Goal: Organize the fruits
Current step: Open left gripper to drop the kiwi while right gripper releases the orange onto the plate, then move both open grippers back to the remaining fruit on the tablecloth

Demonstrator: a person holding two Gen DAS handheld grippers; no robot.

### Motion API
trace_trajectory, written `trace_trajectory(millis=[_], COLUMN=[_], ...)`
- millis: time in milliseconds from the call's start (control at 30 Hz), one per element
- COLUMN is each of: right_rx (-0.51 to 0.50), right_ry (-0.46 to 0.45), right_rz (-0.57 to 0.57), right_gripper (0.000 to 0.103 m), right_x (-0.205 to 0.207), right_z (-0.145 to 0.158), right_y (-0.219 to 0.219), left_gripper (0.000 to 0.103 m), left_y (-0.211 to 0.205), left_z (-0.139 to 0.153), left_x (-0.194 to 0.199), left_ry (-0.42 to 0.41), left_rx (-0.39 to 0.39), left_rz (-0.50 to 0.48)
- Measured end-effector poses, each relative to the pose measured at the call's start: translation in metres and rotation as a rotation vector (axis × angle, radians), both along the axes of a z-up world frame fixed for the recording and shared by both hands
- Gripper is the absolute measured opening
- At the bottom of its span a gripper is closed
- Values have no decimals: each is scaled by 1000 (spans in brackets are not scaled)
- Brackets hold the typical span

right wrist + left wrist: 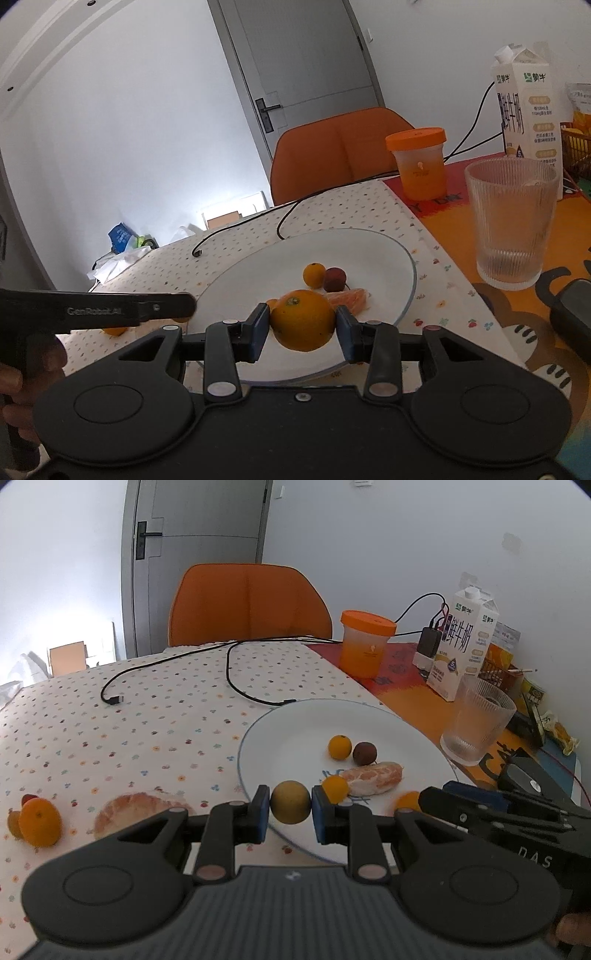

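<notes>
Left gripper (290, 803) pinches a brownish-yellow round fruit (290, 802); right gripper (303, 320) pinches an orange (303, 320) — both over the near rim of the white plate (295, 723). Ahead on it: several fruits. Left of the left gripper, a kumquat (38, 821) and peeled citrus (136, 812) remain on the tablecloth.

Left tongs (290, 802): pitched forward and down, blue pads clamped tight on a small olive-yellow round fruit (290, 802), carried clear of the desk. Right tongs (302, 320): similar downward pitch, set wider, a larger orange (303, 319) between the pads, both pads against its skin. A fingertip (570, 928) shows at the left view's lower right; a hand (22, 373) grips the left handle in the right view.
</notes>
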State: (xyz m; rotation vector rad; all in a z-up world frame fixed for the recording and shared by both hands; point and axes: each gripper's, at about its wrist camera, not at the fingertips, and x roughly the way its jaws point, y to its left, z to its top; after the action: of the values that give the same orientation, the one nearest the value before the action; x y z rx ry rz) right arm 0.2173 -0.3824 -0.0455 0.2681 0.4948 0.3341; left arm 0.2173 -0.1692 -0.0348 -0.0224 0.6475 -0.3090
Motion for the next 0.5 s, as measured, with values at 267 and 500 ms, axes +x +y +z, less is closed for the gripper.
trace_trajectory(millis=[267, 500], right_rx=[16, 4], right_ry=[10, 8], right_rz=[-10, -2], right_gripper=[43, 51], right_x=[0, -2], right_z=[1, 4], right_y=[-3, 8], left_gripper=[25, 27], left_y=[2, 30], left_z=[7, 9], left_x=[-3, -12], left_ry=[-13, -3], left_rx=[-5, -19], left_rz=[22, 88])
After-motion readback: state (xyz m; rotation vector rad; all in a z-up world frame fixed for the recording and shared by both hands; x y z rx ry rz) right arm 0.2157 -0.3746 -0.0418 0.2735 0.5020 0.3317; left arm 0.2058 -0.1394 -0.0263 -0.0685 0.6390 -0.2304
